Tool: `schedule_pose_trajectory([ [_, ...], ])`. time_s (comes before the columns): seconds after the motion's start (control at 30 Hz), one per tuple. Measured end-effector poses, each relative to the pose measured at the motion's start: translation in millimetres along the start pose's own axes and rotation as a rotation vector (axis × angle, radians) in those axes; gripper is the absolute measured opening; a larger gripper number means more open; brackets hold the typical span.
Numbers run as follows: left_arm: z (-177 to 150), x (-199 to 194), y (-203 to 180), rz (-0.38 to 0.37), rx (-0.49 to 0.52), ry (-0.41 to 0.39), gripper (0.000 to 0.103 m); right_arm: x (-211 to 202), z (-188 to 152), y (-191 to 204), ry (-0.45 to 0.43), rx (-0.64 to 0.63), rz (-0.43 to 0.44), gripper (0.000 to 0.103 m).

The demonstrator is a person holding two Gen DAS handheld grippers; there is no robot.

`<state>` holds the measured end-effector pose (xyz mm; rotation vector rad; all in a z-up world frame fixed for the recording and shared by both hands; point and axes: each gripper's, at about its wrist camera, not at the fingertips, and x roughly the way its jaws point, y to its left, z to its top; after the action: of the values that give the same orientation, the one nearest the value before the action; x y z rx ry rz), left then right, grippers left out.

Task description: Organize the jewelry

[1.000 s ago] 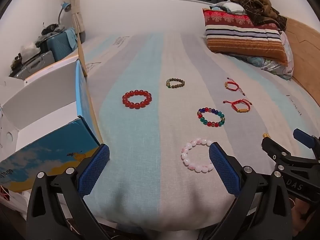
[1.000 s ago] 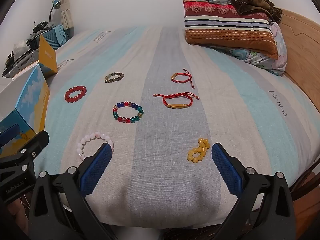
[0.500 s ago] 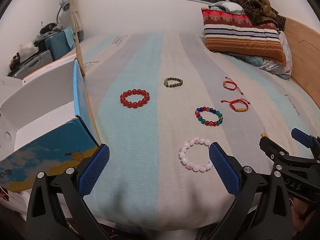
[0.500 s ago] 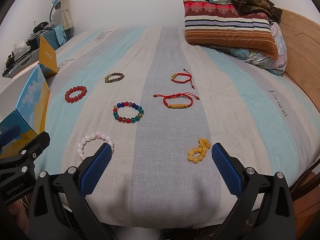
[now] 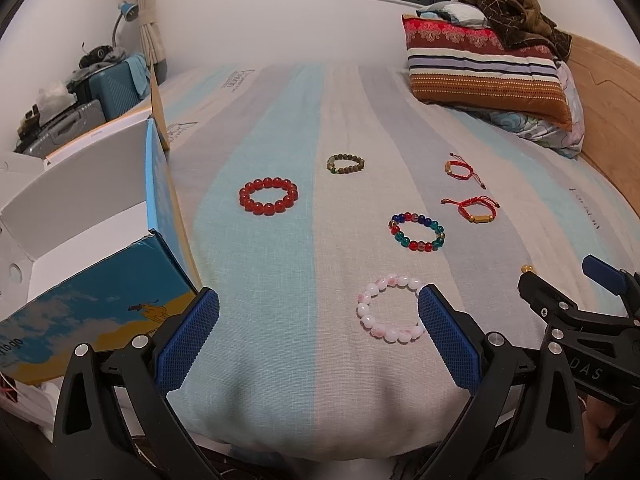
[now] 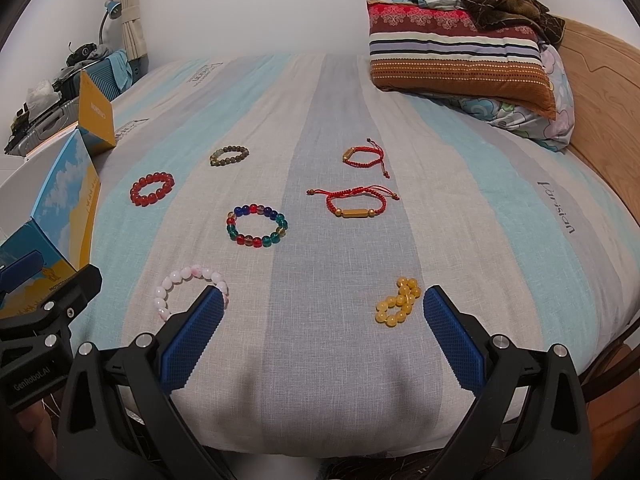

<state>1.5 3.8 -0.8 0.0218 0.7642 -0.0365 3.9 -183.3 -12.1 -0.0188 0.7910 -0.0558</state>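
Both tools hover at the near edge of the bed, nothing in either grasp. Left gripper (image 5: pixel 318 332): jaws spread wide, blue pads with a fine waffle texture on black plastic arms. Right gripper (image 6: pixel 320 334): same build, jaws equally apart.

Nearest the left gripper: pink bead bracelet (image 5: pixel 391 314), glossy pale round beads in an open ring lying flat, its right side partly behind the gripper's right pad. In the right wrist view the same ring sits just beyond that tool's left pad.

Just inside the right gripper's right pad: yellow bead bracelet (image 6: pixel 397 300), translucent amber-like beads collapsed into a narrow bunch, long axis running away from the gripper and slightly rightward.

To the left of the left gripper: open cardboard box (image 5: pixel 96 240), white inside, printed blue-and-yellow outside, flaps raised.

Farther ahead, centre: multicolour glass bead bracelet (image 6: pixel 257 226), blue, red, green and clear beads, round ring. Right of it, red cord bracelet with gold tube (image 6: pixel 354 202), woven cord, tube lying crosswise, tails trailing left and right.

Beyond, left: red bead bracelet (image 5: pixel 269 196), large glossy beads. Farther still: olive-brown bead bracelet (image 5: pixel 345 163), small matte beads; and a smaller red cord bracelet (image 6: pixel 363 157), tail pointing toward the gripper.

All rest on a striped linen-weave bedsheet (image 6: pixel 320 112). Far right: striped pillow (image 6: pixel 460 60) against a wooden headboard.
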Motion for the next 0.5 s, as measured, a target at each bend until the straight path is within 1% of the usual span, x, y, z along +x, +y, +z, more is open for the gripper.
schedule_pose_trajectory([
  [0.5,-0.1,-0.3,-0.1,-0.006,0.000,0.000,0.097,-0.4,-0.6,0.3,-0.003,0.000,-0.002,0.096],
])
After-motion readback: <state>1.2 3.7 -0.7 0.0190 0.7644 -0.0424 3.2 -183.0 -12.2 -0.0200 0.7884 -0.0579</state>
